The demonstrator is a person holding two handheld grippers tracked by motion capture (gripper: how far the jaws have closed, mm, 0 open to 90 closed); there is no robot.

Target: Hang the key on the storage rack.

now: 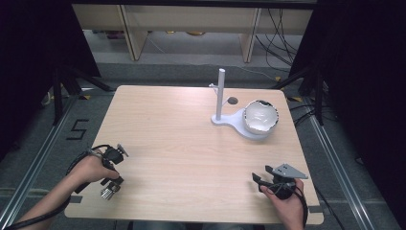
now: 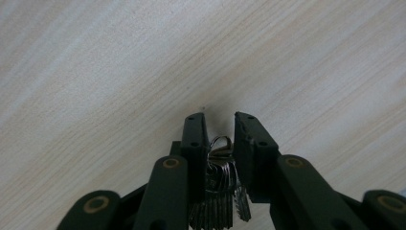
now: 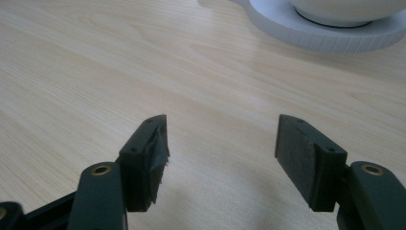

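One key bunch pinched, right side idle

One bunch of keys (image 2: 221, 184) sits between my left gripper (image 2: 220, 125) jaws, which are closed in on it, ring loop poking up between the tips and the blades hanging toward the camera. In the high view the keys (image 1: 109, 189) dangle below the left gripper (image 1: 111, 167) just above the desk (image 1: 182, 158), near its front-left corner. My read: light, hard metal, slick, and loose on the ring, so the blades will swing and rattle; a hold on the ring or the stacked key heads should beat a single blade, which could slip out. My right gripper (image 3: 222, 139) has its jaws spread wide with nothing between them, low over the desk near the front-right corner (image 1: 268, 179). Further out, toward the back-right, a white stand (image 1: 221, 98) with an upright post and a small side peg, and a white bowl (image 1: 261, 116) on its base. Bowl looks breakable. The path between is bare wood, nothing blocking.
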